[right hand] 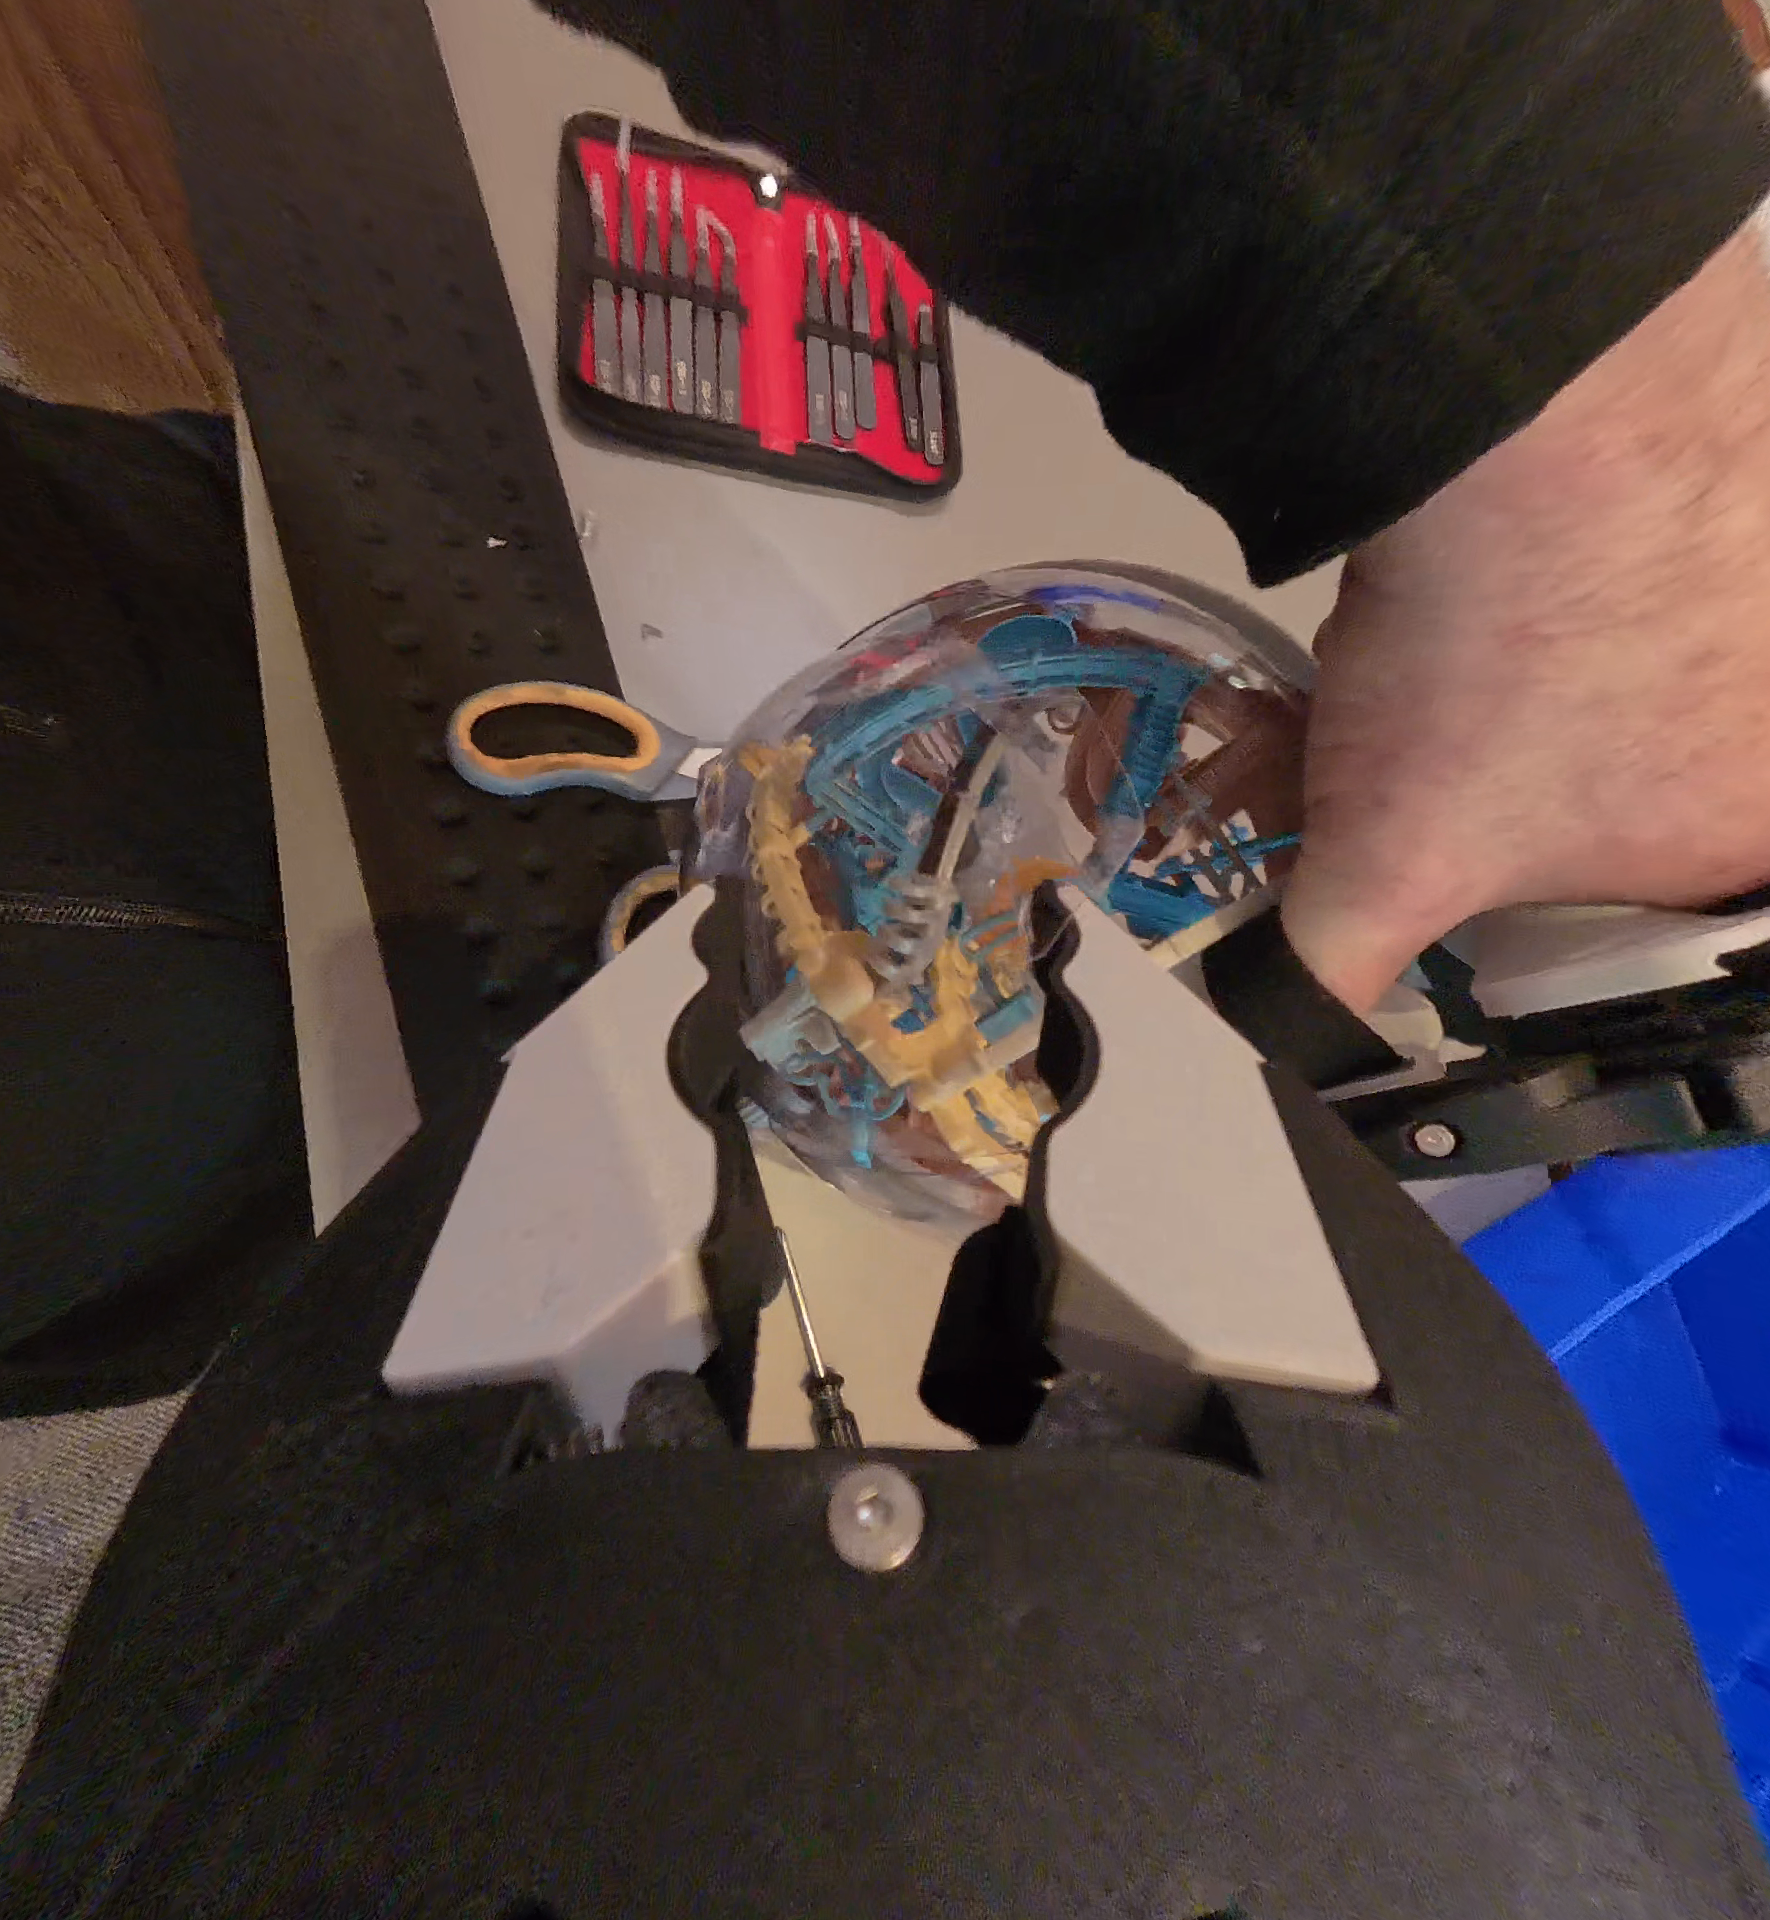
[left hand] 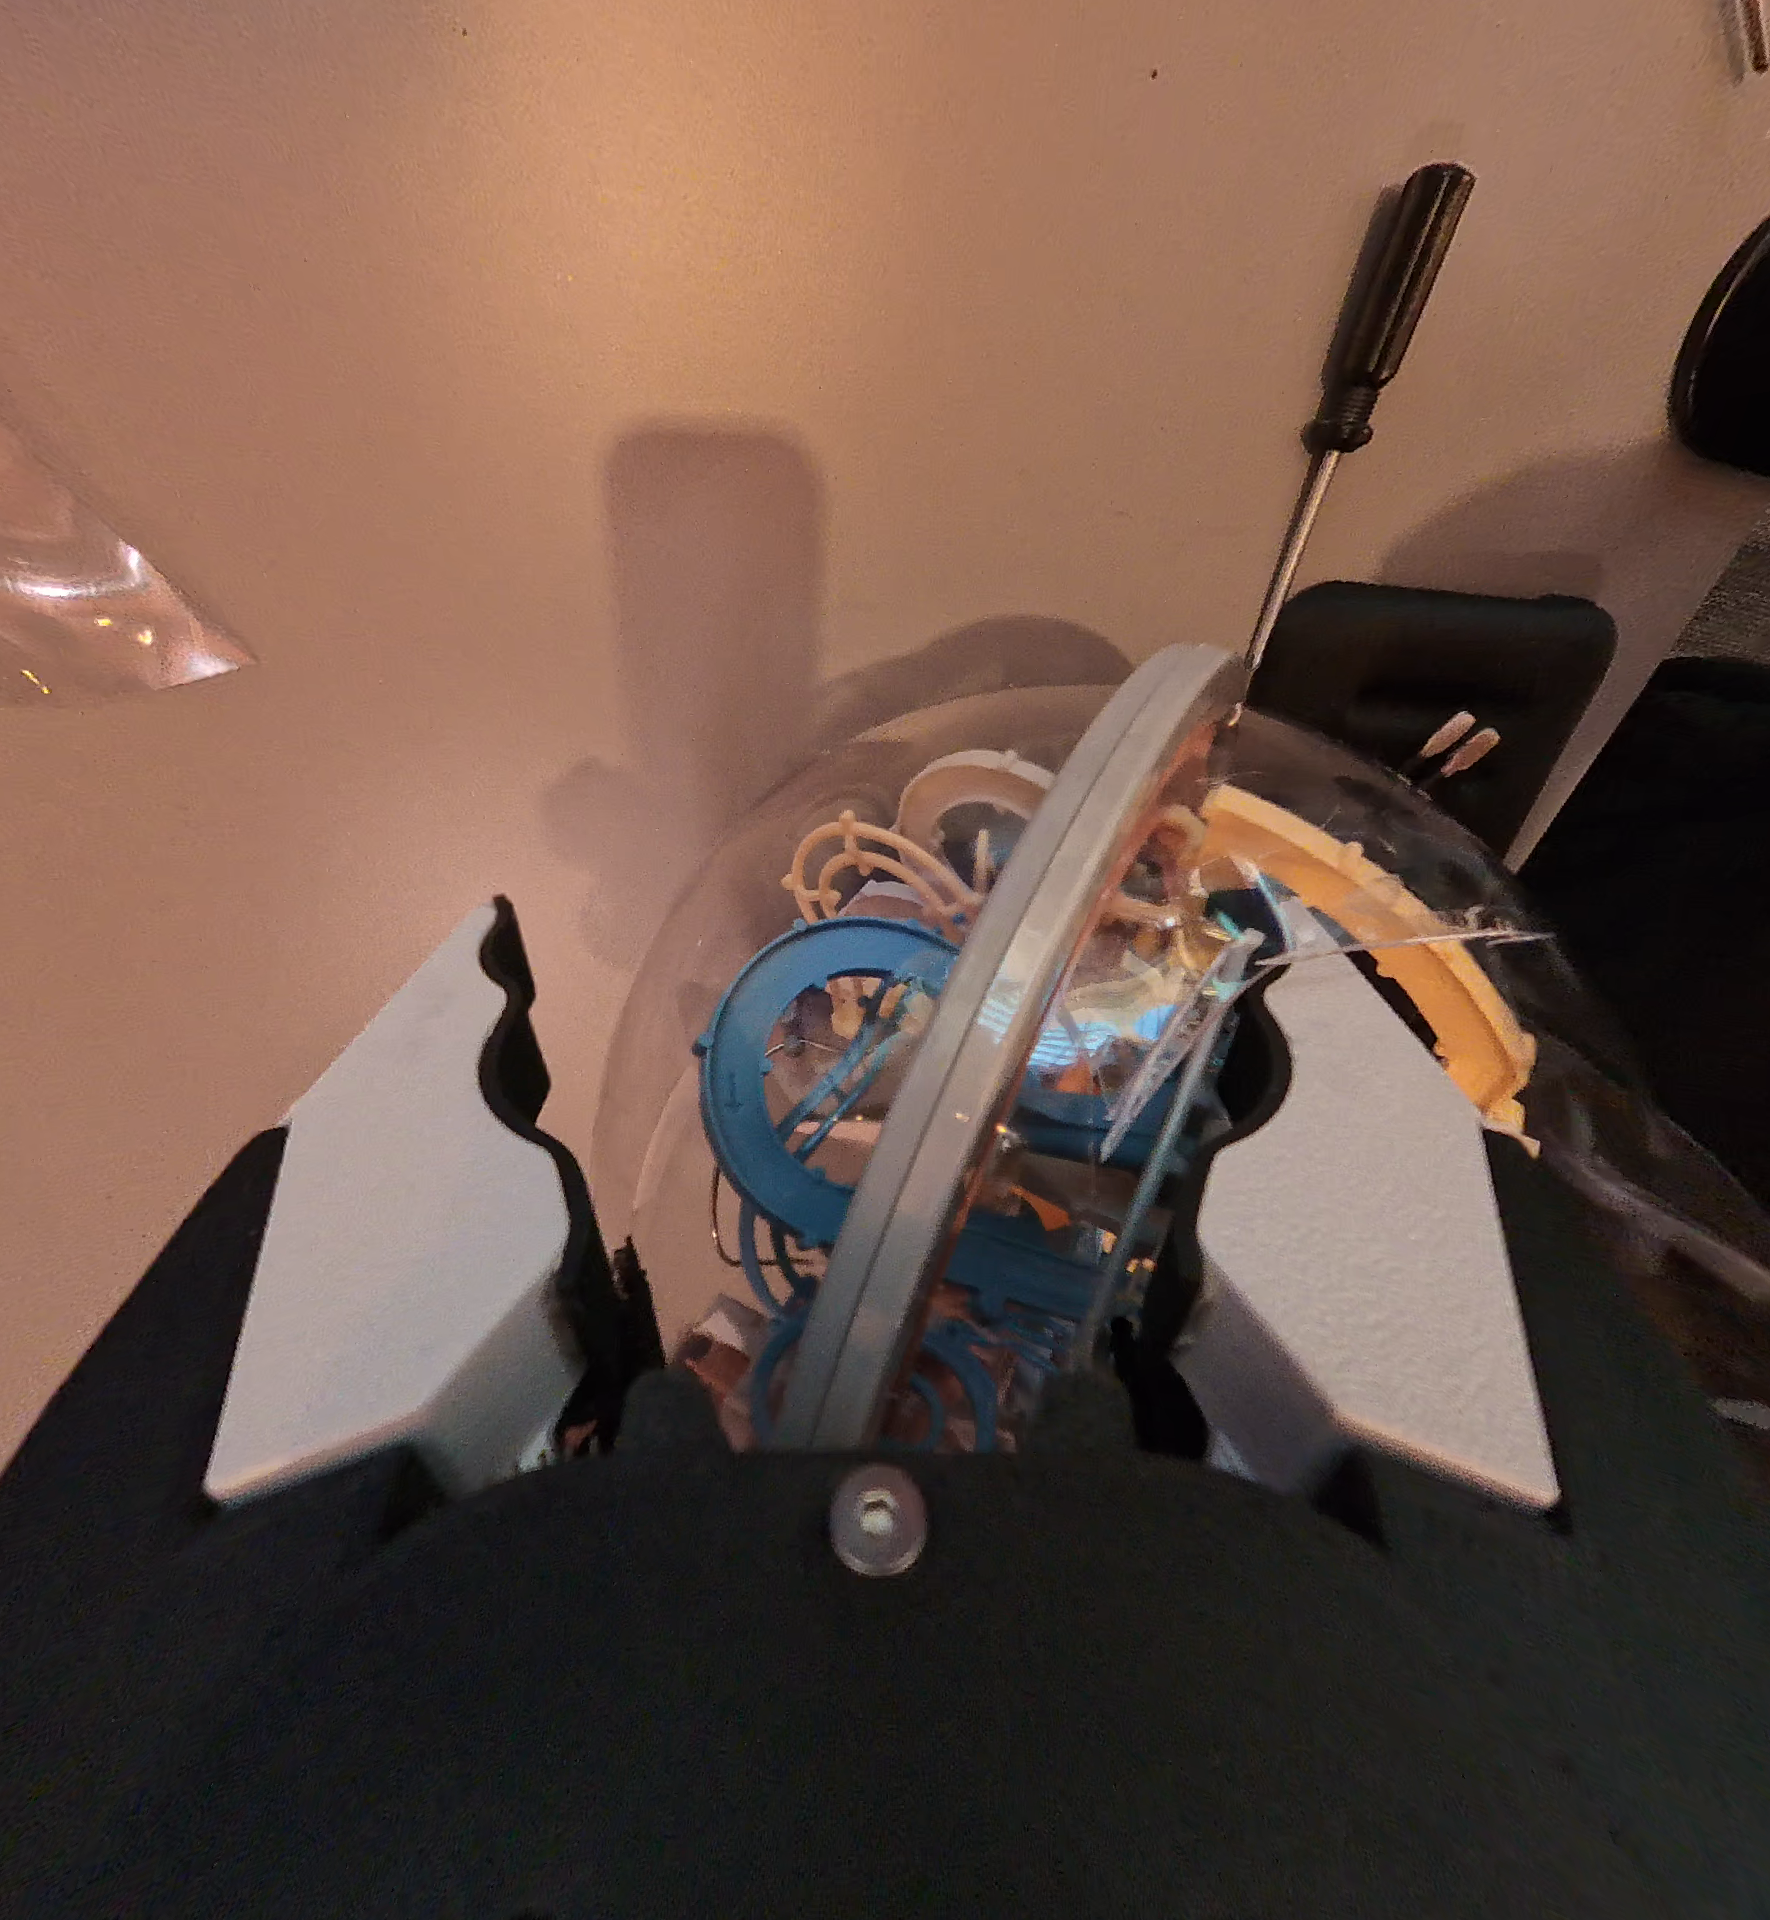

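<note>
Pale bench (left hand: 445, 312) under warm light; black dotted mat (right hand: 413, 582) along one side.

Left tool (left hand: 886, 997): both fingers clamp one clear plastic sphere (left hand: 964, 1039), a ball maze with blue, cream and brown tracks inside and a grey seam ring round its middle. Near part of the sphere is cut off behind the tool body.

Right tool (right hand: 876, 997): fingers stand either side of the same sphere (right hand: 964, 831), spread to about its width. Whether the pads press the shell or merely flank it — cannot tell.

One hand (right hand: 1567, 727) with a black sleeve reaches in at the sphere's far side, at the left tool; it hides that flank of the shell.

One screwdriver (left hand: 1369, 364), black handle, lies on the bench just beyond the sphere; its tip is hidden behind the seam ring. From the right wrist view it runs between the tool's fingers, handle cut off.

One pair of scissors (right hand: 559, 743), grey and orange handles, blades hidden behind the sphere.

One red case (right hand: 756, 301) holding about ten black tweezers, well apart.

One blue bin (right hand: 1712, 1403), cut off at the frame edge.

One clear plastic piece (left hand: 60, 582), partly out of frame.
</note>
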Action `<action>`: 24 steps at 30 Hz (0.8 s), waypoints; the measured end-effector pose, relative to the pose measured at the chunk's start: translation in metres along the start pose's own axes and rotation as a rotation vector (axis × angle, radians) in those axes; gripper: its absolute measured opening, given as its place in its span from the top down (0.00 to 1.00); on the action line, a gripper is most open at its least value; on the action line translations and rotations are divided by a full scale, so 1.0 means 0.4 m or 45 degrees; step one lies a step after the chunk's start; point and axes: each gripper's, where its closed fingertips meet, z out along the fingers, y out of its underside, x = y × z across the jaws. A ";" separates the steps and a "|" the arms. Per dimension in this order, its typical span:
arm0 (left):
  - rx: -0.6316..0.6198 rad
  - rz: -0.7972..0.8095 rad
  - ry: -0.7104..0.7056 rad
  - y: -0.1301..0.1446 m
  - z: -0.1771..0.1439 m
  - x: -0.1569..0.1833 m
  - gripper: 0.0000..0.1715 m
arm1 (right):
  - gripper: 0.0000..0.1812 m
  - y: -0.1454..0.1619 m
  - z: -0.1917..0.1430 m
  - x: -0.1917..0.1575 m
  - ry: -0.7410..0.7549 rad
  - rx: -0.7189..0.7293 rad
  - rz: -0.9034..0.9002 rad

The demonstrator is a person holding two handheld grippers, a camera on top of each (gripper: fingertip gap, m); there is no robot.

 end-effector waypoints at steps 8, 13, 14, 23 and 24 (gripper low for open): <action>-0.016 -0.121 0.157 0.026 0.009 -0.026 0.20 | 0.52 0.012 0.029 0.054 0.158 -0.055 0.076; -0.034 -0.166 0.270 0.057 0.002 -0.034 0.21 | 0.49 0.028 0.056 0.077 0.192 -0.008 0.165; -0.037 -0.174 0.282 0.063 0.001 -0.039 0.22 | 0.48 0.024 0.059 0.085 0.207 0.025 0.183; -0.244 0.018 0.349 0.162 0.003 -0.026 0.30 | 0.52 0.018 0.004 0.142 0.235 0.366 0.394; -0.264 0.062 0.362 0.166 0.008 -0.018 0.30 | 0.52 0.022 -0.006 0.165 0.231 0.435 0.470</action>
